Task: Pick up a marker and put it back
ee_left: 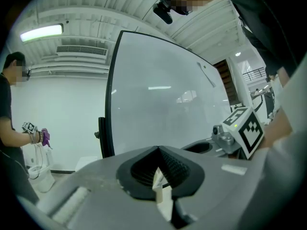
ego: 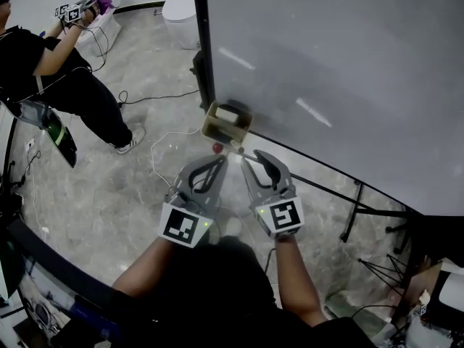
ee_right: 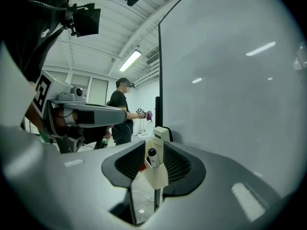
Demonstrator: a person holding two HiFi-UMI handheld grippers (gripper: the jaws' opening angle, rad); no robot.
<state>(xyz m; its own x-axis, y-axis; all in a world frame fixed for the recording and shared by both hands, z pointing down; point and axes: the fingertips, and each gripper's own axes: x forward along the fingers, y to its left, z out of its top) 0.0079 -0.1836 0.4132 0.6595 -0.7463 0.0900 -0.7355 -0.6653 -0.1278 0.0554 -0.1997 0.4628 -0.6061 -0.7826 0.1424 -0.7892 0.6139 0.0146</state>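
Standing in one tray (ee_right: 157,178), one marker (ee_right: 152,158), left gripper (ee_left: 158,148) fingers closed, empty, right gripper (ee_right: 154,143) fingers spread, gripping nothing.

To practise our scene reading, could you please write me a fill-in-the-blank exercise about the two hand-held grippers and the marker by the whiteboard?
1. The right hand-held gripper holds its jaws ____, one on each side of the marker, not pressing it.
2. The marker's cap is ____.
3. The marker stands in a beige holder beside the ____.
4. The left hand-held gripper has its jaws ____.
Missing words: apart; black; whiteboard; shut.
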